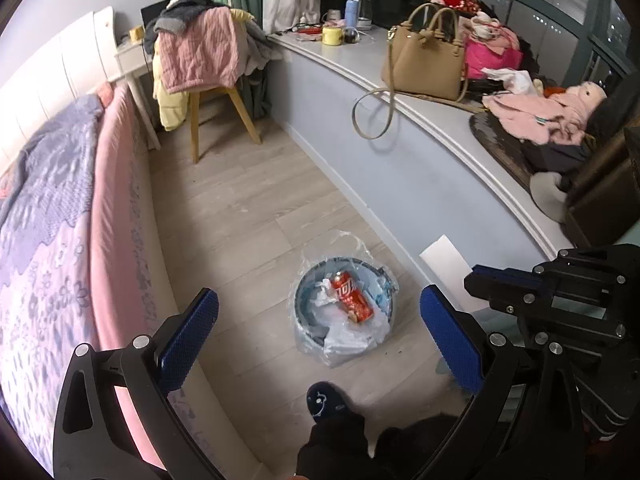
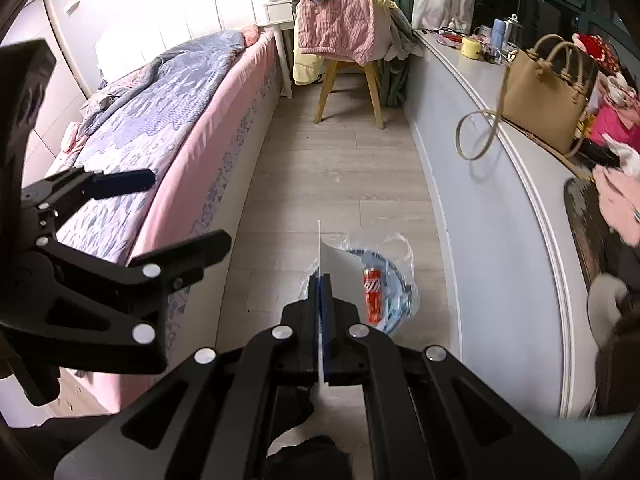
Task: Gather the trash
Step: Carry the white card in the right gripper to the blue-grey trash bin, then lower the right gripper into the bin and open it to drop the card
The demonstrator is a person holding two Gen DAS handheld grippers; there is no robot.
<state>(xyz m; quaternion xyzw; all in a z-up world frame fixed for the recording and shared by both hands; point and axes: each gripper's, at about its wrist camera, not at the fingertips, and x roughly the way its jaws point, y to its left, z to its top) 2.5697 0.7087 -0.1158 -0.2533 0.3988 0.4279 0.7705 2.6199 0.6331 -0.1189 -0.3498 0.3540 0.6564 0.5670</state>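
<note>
While the right gripper (image 2: 322, 300) pinches a white paper (image 2: 334, 258) above the bin (image 1: 344, 304), the left gripper (image 1: 320, 332) gapes empty.

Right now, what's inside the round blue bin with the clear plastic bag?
Inside the round blue bin, lined with a clear plastic bag, a red drink can lies on crumpled white scraps. Whatever is beneath them is covered.

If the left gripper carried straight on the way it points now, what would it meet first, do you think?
Most likely the lined trash bin on the floor: it sits between the open fingers of the left gripper, with the red can on top. Nothing seems to intervene, though depth is uncertain.
</note>
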